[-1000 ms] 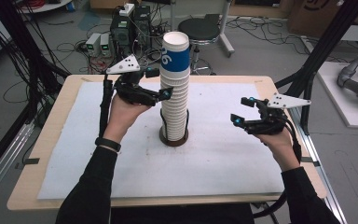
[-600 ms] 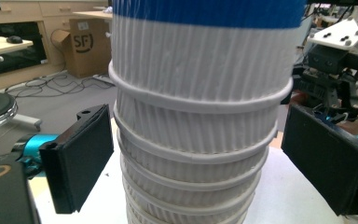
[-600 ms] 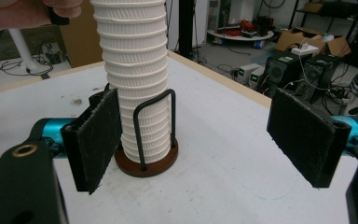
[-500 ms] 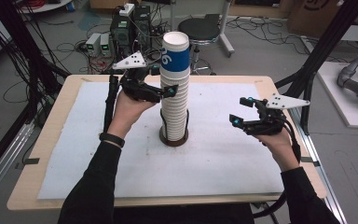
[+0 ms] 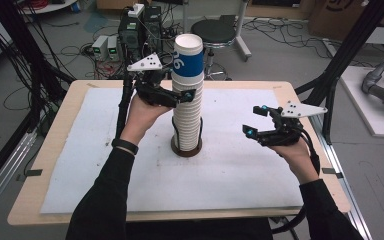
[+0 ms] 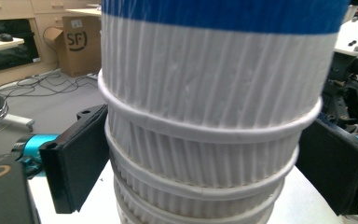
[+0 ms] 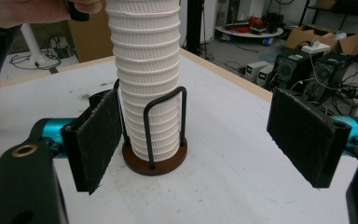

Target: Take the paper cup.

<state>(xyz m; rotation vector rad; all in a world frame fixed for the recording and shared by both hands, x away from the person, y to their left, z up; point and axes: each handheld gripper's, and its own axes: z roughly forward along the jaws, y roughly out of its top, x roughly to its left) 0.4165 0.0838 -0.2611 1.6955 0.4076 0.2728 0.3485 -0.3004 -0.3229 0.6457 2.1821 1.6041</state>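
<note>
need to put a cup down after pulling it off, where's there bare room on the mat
The white mat is bare left of the cup stack, and along the near edge between both forearms. Crowded at the middle: the stack in its holder, the left gripper around it, and the right gripper hovering open to its right.

Cup stack (image 5: 187, 115) in front of me: white, vertical ribbed texture. Top cup (image 5: 188, 60) has a blue band with white print. Holder base (image 5: 187, 148) dark brown, its wire hoops black. My left gripper (image 5: 177, 95) and right gripper (image 5: 256, 121): black pads, teal accents. Mat (image 5: 80, 165) white, table (image 5: 40, 150) edge light wood.
</note>
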